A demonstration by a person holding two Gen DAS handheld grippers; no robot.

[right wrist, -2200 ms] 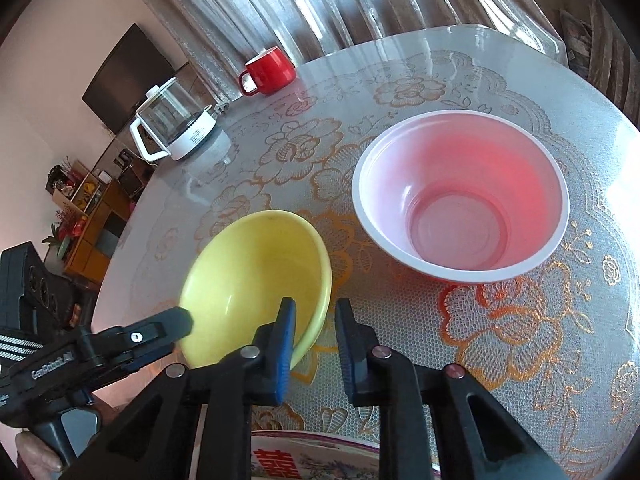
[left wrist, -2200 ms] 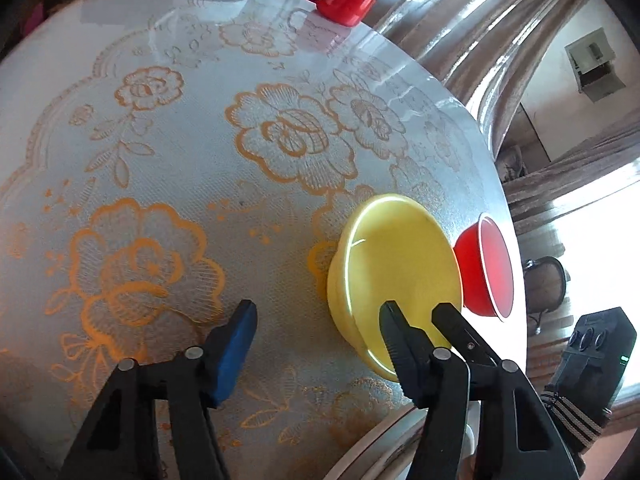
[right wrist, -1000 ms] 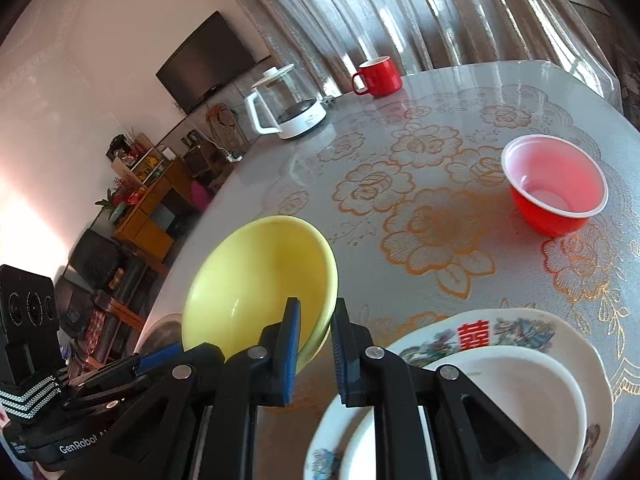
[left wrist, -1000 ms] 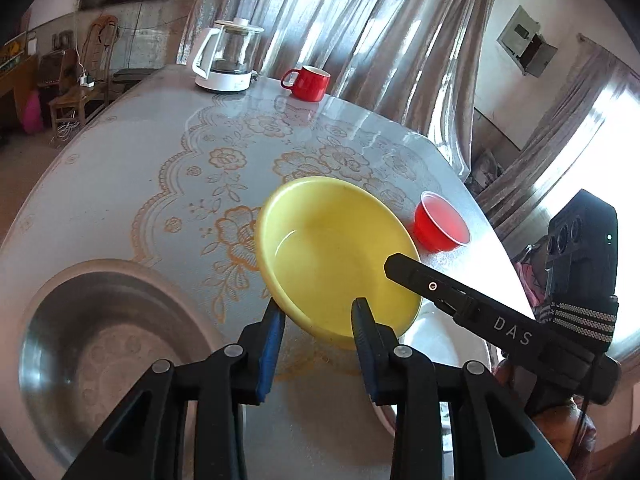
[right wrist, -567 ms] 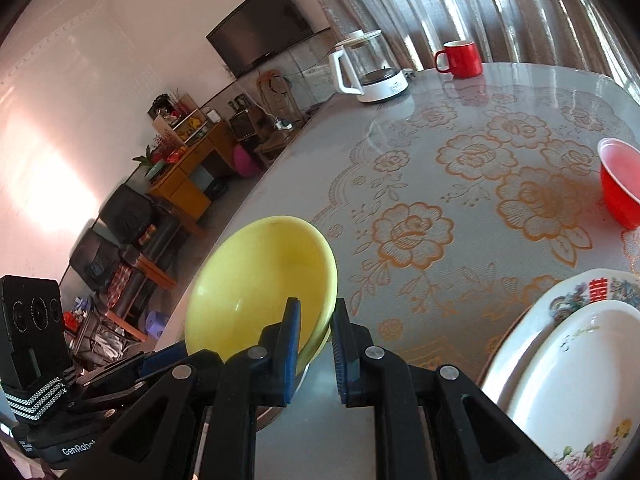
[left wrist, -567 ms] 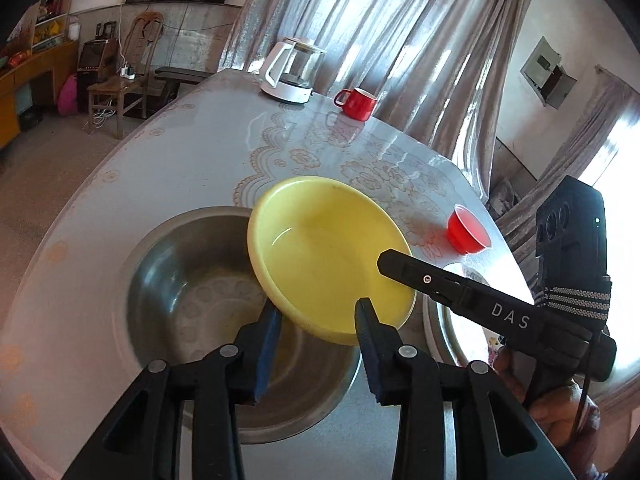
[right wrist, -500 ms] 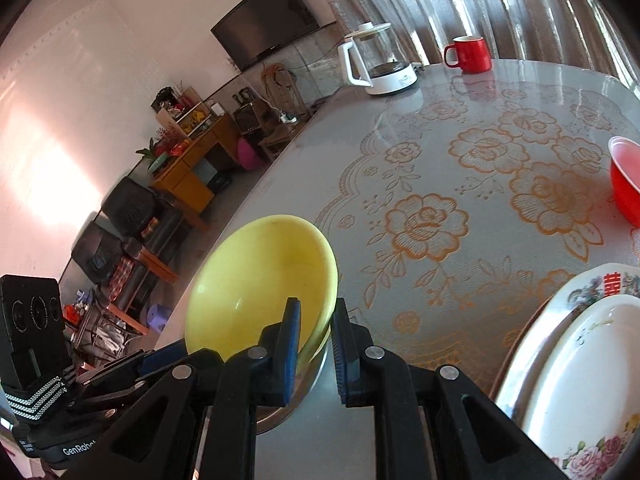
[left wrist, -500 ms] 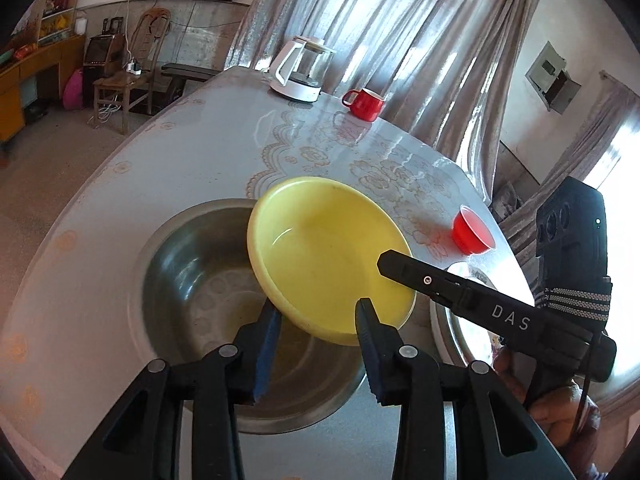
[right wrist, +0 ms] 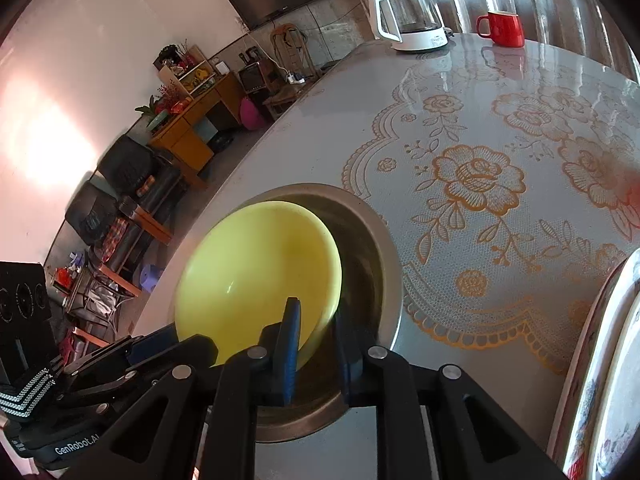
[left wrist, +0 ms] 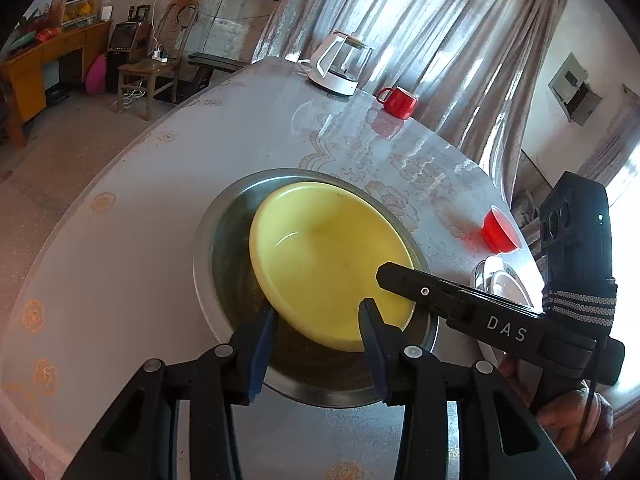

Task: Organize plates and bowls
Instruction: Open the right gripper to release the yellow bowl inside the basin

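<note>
A yellow bowl [left wrist: 324, 256] sits tilted inside a wide steel basin [left wrist: 206, 248] near the table's edge. My right gripper [right wrist: 318, 334] is shut on the yellow bowl's [right wrist: 256, 276] near rim, one pad inside and one outside. In the left wrist view the right gripper [left wrist: 390, 276] reaches in over the bowl's right side. My left gripper [left wrist: 318, 332] straddles the bowl's near edge; its jaws are opening and the pads stand off the rim. From the right wrist camera the left gripper [right wrist: 160, 340] lies low at the bowl's left edge, by the steel basin [right wrist: 380, 248].
A small red bowl [left wrist: 498, 232] and stacked plates [right wrist: 608, 360] lie to the right of the basin. A glass kettle [left wrist: 340, 68] and a red mug [left wrist: 396, 102] stand at the far side. The table's rounded edge [left wrist: 100, 184] runs on the left, with floor beyond it.
Both grippers carried the yellow bowl across the table to the steel basin and lowered it in. The left jaws have spread wider; the right ones still pinch the rim.
</note>
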